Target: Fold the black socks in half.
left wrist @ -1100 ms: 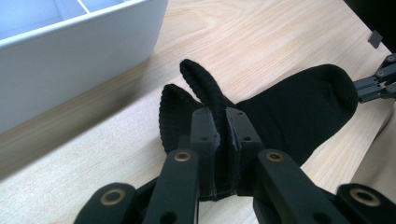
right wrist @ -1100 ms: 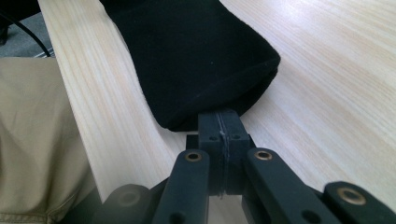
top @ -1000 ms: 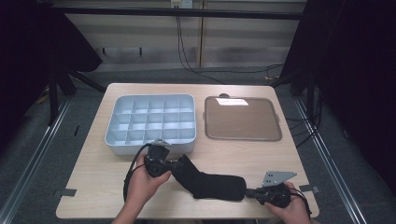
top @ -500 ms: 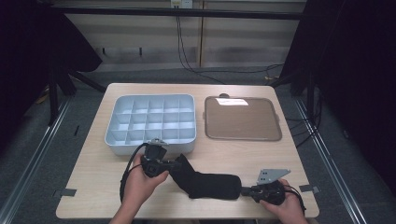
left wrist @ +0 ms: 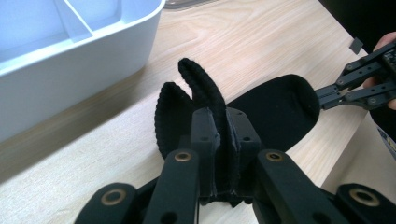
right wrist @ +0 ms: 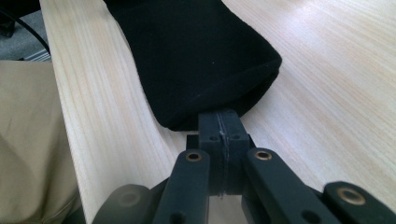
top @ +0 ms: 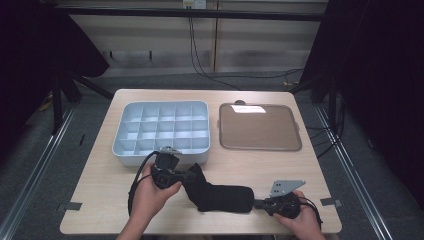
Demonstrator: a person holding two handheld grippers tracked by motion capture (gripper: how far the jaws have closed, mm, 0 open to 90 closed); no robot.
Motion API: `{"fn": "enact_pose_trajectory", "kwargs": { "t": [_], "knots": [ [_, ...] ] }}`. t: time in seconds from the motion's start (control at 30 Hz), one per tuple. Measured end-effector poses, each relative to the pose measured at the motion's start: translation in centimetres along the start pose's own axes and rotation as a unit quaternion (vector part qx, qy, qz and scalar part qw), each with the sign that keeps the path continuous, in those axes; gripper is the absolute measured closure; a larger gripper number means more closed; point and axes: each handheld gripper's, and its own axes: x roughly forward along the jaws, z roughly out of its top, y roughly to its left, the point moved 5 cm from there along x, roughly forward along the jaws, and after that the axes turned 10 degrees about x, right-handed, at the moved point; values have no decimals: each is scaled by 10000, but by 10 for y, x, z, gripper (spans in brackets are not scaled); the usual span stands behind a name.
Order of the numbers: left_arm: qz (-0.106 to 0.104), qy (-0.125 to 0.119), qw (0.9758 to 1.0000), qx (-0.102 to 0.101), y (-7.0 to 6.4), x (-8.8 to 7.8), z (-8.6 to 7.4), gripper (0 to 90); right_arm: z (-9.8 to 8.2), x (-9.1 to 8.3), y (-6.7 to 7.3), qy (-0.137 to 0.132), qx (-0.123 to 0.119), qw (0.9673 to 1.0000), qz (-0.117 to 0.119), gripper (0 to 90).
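Black knitted sock [top: 217, 194] stretched between two tools, low centre of the high view.

Its long axis runs left to right along the near edge of the pale wooden surface [top: 250, 160]; the left tool [top: 187, 176] is clamped on the ribbed cuff, the right tool [top: 257, 203] apparently pinched shut on the toe seam. The grey compartment box [top: 162, 127] lies just above the cuff end, nearer the left hand.

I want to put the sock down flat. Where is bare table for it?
Bare wood lies between the compartment box, the brown tray and the near edge, right of the black sock. It is crowded around the left gripper.
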Motion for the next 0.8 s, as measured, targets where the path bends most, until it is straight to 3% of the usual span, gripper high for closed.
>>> {"fn": "enact_pose_trajectory", "kwargs": {
  "t": [0.8],
  "knots": [
    [-36, -1, 10000, 47, -9, -2, 8, 829, 11, 13, 5, 28, -104, 9998, 143, 897]
  ]
}}
